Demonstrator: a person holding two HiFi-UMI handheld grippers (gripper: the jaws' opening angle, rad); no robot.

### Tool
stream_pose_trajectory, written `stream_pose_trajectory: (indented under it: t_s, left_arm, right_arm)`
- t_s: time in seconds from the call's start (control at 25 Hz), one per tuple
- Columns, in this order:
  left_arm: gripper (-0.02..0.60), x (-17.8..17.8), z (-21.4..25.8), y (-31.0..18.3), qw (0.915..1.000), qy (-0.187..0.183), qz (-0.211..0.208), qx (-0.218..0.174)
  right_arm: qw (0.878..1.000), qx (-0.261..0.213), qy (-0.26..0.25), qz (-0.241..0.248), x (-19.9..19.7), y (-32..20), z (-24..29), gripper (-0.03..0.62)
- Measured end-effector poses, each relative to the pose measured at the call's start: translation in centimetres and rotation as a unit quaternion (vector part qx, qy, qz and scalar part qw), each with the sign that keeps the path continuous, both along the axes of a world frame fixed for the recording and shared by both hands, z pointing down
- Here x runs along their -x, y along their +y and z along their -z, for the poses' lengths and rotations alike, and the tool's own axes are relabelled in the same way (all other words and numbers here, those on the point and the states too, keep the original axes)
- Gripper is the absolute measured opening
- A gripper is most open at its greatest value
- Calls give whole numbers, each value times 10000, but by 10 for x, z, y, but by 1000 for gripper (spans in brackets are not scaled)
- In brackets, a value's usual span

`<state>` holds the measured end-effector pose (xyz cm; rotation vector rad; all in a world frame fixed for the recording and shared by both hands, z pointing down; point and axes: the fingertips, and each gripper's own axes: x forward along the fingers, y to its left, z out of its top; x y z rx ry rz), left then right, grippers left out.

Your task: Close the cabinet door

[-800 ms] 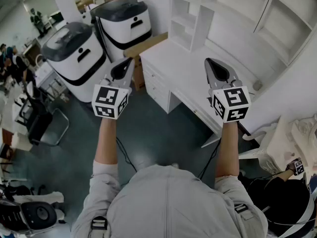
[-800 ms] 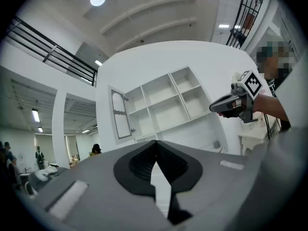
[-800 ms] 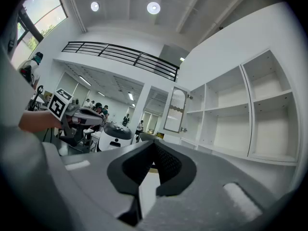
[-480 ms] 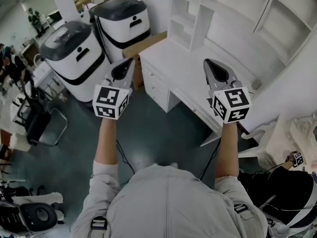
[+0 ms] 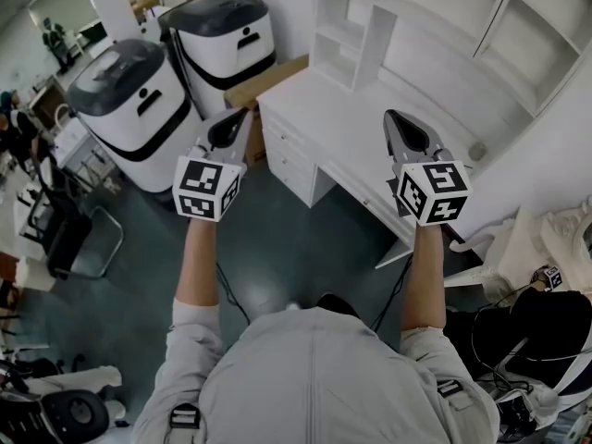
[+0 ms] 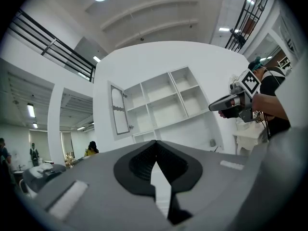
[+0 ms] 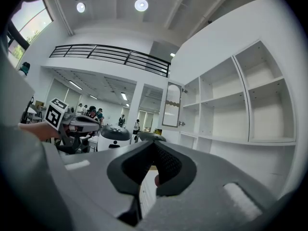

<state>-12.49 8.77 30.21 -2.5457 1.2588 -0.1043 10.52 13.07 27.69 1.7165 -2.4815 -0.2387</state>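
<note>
Cabinet door [image 6: 119, 110] — open hinged panel; I judge it light, stiff, free-swinging; best pushed at its free edge. My left gripper [image 6: 155, 143] and right gripper [image 7: 153, 146] — both clenched, empty.

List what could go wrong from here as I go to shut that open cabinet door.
1. The cabinet door stands open above the white desk, well away from both grippers; leaning in could bump the desk edge.
2. The left gripper and right gripper are shut and empty, so a push with the tips may slip or slam the door.
</note>
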Motion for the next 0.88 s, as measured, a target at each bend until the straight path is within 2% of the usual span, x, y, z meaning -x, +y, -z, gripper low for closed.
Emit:
stream_pose_trajectory:
  t_s: [0.4, 0.72, 0.88]
  left_arm:
    - [17, 3, -8, -57, 10000, -40, -10, 29]
    - [17, -21, -4, -143, 10000, -46, 30, 43]
    - [17, -35, 5, -192, 9998, 78, 177, 41]
  right_arm:
    - [9999, -69, 134, -78, 0, -53, -7, 2]
    - [9997, -158, 135, 149, -18, -143, -2, 2]
    - [9992, -162, 190, 299, -32, -198, 3, 2]
